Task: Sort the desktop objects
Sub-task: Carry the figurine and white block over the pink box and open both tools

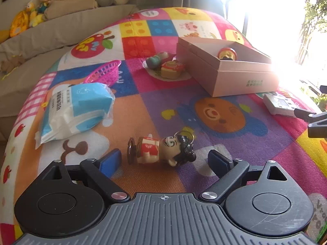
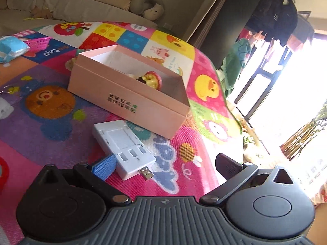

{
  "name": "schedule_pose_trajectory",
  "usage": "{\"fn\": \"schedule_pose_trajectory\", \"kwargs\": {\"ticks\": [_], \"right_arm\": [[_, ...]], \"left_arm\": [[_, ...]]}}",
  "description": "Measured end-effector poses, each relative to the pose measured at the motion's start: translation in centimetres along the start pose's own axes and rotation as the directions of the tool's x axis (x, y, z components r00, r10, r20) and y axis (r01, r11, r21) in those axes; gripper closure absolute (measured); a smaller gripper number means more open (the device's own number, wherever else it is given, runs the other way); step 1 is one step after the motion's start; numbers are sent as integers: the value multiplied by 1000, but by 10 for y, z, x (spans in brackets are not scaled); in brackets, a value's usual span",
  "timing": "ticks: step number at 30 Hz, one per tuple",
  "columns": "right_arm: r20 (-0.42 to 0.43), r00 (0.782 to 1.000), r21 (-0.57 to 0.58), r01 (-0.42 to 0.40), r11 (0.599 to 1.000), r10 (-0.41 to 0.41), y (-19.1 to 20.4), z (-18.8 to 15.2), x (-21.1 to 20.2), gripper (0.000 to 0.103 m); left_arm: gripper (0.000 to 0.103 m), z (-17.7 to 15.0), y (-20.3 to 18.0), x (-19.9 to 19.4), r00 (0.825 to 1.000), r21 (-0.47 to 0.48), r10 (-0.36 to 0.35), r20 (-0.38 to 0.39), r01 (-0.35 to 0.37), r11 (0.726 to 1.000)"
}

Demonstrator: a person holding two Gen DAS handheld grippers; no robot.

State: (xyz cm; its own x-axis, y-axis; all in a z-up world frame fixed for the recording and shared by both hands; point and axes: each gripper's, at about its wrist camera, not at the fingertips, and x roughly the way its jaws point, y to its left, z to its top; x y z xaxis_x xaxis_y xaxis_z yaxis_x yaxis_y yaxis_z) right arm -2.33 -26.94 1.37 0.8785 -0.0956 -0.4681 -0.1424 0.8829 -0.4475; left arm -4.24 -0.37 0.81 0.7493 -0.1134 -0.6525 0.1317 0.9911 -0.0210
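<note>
Your left gripper (image 1: 164, 161) sits low over the mat with its jaws spread wide, the blue-padded fingers (image 1: 110, 162) angled outward and nothing clamped between them. Your right gripper (image 2: 165, 166) is likewise wide apart and holds nothing, its left pad (image 2: 104, 167) blue and lit, the right one in shadow. In the left wrist view, the right gripper's dark tip (image 1: 315, 120) shows at the right edge.

- A colourful patchwork play mat (image 1: 155, 110) with cartoon animals and fruit carries everything.
- Lying on it: a blue-and-white tissue pack (image 1: 75, 110), with a pink plastic basket (image 1: 105, 72) just behind it.
- A toy figure keychain (image 1: 163, 150) lies on its side.
- A plate of toy food (image 1: 166, 69) sits beside an open pink box (image 1: 226, 71).
- A white USB hub (image 2: 124, 148) lies near the box.
</note>
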Motion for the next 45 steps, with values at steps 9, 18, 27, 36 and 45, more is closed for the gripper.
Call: {"fn": "schedule_pose_trajectory", "kwargs": {"ticks": [9, 18, 27, 36, 45], "right_arm": [[-142, 939, 465, -216, 859, 313, -13, 14, 36, 0], [-139, 955, 412, -187, 892, 264, 12, 30, 61, 16], [-103, 925, 340, -312, 887, 365, 14, 26, 39, 26], [22, 941, 249, -332, 910, 338, -26, 31, -22, 26], [336, 939, 244, -165, 955, 76, -95, 117, -49, 26]], "left_arm": [[6, -2, 1, 0, 1000, -8, -10, 8, 10, 1000], [6, -2, 3, -1, 1000, -22, -16, 16, 16, 1000], [22, 4, 1, 1, 999, -33, 35, 9, -34, 999], [33, 39, -14, -23, 994, 40, -15, 110, 11, 999], [33, 158, -66, -20, 927, 149, -156, 342, 110, 983]]}}
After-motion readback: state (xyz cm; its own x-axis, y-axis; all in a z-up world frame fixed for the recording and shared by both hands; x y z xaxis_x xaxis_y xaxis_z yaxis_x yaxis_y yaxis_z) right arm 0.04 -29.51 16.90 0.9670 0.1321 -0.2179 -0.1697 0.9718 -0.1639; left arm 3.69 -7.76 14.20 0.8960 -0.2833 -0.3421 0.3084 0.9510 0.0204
